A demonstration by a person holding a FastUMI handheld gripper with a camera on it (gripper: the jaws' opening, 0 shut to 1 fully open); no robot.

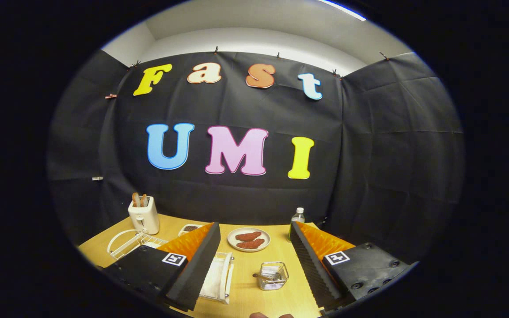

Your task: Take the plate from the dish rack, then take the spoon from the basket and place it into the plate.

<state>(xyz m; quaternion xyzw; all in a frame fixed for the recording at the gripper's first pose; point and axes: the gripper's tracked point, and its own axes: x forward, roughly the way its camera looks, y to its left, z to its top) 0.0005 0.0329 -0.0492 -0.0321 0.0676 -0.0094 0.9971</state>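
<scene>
The tongs (254, 265) gape wide, empty, above the tabletop (281, 296). Between their fingers sits the basket (272, 275) (spoon (261, 277) inside); the dish rack (218, 282) hugs the left finger.

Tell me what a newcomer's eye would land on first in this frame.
The gripper is open, its fingers spread wide and holding nothing over a wooden table. Between them sits a wire basket with a spoon in it, and beyond that a plate with two reddish-brown pieces of food. Past the left finger stand a white toaster holding toast and a white dish rack.
</scene>
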